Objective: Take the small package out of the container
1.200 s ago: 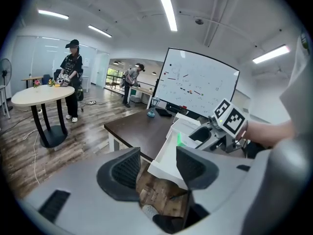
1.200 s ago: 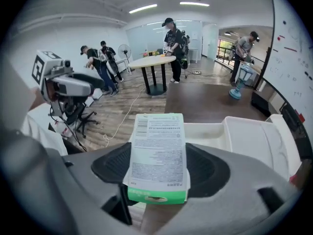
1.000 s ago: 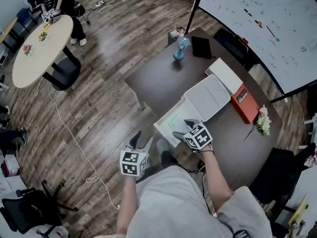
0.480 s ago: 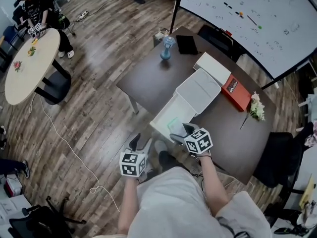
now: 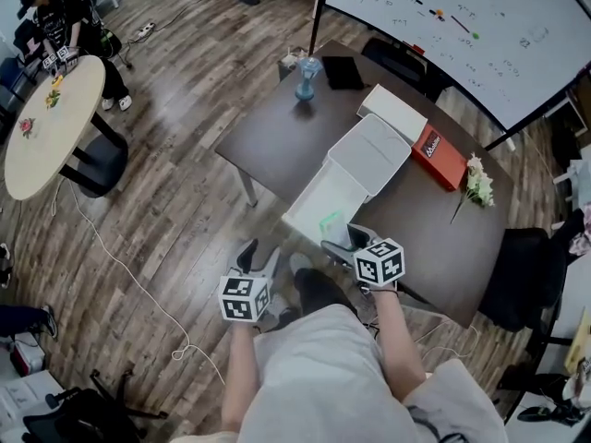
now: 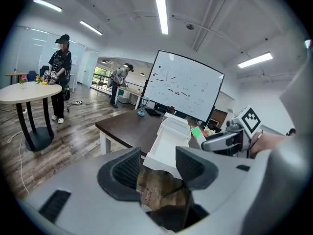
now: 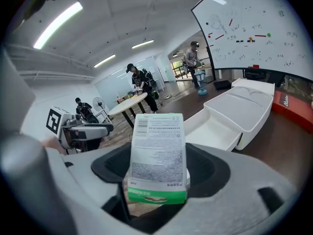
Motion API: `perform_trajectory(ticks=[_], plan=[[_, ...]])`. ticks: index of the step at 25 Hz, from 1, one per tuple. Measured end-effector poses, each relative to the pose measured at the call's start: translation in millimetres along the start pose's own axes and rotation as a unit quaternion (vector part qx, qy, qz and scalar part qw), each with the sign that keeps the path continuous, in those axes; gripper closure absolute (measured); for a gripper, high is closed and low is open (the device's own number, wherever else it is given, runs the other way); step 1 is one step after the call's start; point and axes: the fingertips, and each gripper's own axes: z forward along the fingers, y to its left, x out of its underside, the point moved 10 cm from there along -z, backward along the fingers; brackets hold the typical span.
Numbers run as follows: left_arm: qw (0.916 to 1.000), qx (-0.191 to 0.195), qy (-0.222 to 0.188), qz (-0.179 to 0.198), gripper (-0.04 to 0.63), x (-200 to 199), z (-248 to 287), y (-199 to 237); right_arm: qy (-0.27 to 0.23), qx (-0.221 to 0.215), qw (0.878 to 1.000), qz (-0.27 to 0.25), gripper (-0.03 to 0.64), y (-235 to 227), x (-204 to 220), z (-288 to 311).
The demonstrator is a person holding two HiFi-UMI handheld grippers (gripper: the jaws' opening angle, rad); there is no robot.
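The small package (image 7: 157, 155), white with print and a green end, stands upright between the jaws of my right gripper (image 7: 159, 177), which is shut on it. In the head view the package (image 5: 331, 223) shows green at the near end of the white container (image 5: 319, 201), just ahead of the right gripper (image 5: 346, 241). The container's lid (image 5: 369, 153) lies open behind it. My left gripper (image 5: 257, 258) hangs over the wood floor left of the table, open, and nothing is between its jaws (image 6: 156, 168).
On the brown table (image 5: 268, 137) stand a blue vase (image 5: 307, 77), a black tablet (image 5: 343, 72), a white box (image 5: 392, 113), a red book (image 5: 439, 155) and flowers (image 5: 477, 183). A whiteboard (image 5: 462, 26) stands behind. A black chair (image 5: 517, 280) is at the right.
The head view has shifted, so the table sits a little higher in it. The right gripper stays at the container's near end with the package, which now shows clearer and nearer me.
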Motion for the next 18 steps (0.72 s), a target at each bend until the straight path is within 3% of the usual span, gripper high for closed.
perform_trajectory(ticks=[14,18], plan=[[0.9996,-0.006,0.012,-0.027,0.382,23,-9,12,-0.093,0.040,0.994,0.044,0.268,16,14,-16],[0.9993,-0.001,0.024,-0.027,0.382,35,-6,7,-0.096,0.051,0.993,0.043,0.268,19,27,-18]])
